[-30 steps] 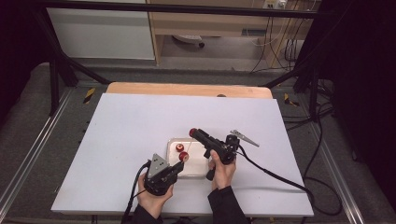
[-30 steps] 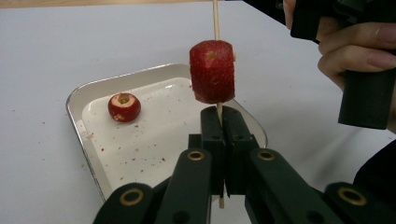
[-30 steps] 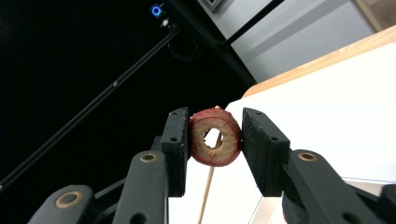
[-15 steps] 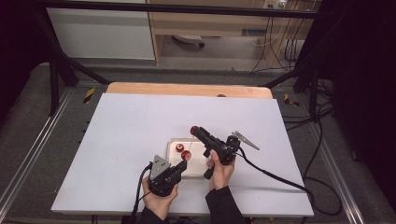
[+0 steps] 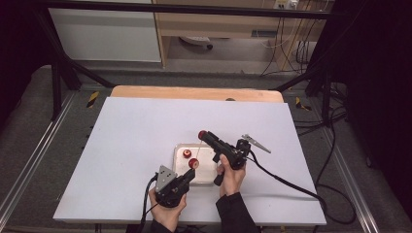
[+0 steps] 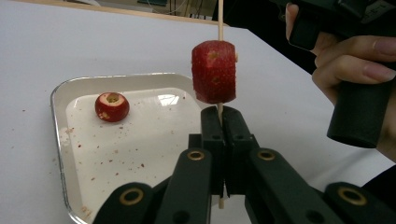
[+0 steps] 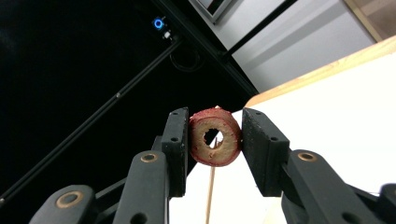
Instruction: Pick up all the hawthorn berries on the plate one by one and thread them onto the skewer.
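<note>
Left hand-held gripper: lower centre of the left gripper view, jaws shut tight on a thin wooden skewer that stands upright between them. In the high view this hand-held gripper sits low and centre, held in the person's left hand.

On the skewer, just above the jaw tips: one red strawberry piece, cut flat at the top, threaded through its middle. The skewer runs on up past the top edge of the frame.

Right hand-held gripper: jaws clamped on a hollowed red fruit piece, its pale cut face and centre hole turned toward the camera; the skewer shows through the hole and below it. In the high view this hand-held gripper sits centre frame, raised above the tray, held in the right hand.

White tray: left half of the left gripper view, flat on the tabletop, speckled with red crumbs. Inside it, upper left, a second cored strawberry piece lies alone, hole upward, well apart from the skewered piece.

Metal tongs: right of centre in the high view, beside the right hand-held gripper.
</note>
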`<action>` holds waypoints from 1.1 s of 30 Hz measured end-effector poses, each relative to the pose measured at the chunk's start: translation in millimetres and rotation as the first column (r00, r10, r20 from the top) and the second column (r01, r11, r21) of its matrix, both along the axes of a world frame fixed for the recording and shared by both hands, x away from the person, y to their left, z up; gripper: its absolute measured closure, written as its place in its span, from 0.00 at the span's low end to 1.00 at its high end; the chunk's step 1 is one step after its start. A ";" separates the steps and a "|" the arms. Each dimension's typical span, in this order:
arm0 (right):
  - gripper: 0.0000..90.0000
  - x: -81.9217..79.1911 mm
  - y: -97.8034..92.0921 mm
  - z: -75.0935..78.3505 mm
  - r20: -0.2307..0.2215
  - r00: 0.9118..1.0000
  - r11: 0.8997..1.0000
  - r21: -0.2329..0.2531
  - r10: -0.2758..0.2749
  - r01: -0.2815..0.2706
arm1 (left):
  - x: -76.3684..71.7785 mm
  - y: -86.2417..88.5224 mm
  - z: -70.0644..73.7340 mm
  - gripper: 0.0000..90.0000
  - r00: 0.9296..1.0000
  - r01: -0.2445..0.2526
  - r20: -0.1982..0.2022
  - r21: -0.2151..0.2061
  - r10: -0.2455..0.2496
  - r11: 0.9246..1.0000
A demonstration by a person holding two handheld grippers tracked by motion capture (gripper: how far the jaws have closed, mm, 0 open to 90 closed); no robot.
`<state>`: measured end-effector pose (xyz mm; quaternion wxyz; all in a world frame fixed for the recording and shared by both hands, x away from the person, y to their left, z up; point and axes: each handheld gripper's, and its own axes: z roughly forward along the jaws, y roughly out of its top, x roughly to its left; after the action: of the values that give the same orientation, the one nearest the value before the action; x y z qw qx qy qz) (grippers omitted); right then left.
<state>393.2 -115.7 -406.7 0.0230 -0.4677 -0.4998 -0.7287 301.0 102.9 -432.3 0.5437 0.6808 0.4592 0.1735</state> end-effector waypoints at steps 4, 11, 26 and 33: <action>0.70 -1.7 1.9 -3.8 -0.009 1.000 1.000 -0.007 0.026 -0.026 | 1.7 0.2 -1.7 0.98 1.000 0.000 0.006 0.001 0.000 1.000; 0.70 -8.3 7.3 -12.0 -0.051 0.994 0.995 -0.020 0.097 -0.098 | 7.4 -1.4 1.9 0.98 0.999 -0.009 0.036 -0.003 0.009 1.000; 0.57 -13.7 1.8 -4.5 -0.013 0.996 0.987 -0.132 0.087 -0.088 | 26.1 9.5 18.4 0.98 0.997 0.069 0.030 0.100 -0.073 0.993; 0.34 -9.3 -12.4 9.0 0.005 0.996 0.955 -0.284 0.091 -0.086 | 29.3 41.0 24.9 0.98 0.990 0.127 0.025 0.249 -0.137 0.960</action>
<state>383.9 -128.1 -397.7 -0.0162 -0.4368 -0.6196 -0.6520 330.4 144.0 -407.4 0.4745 0.7685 0.3762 0.2069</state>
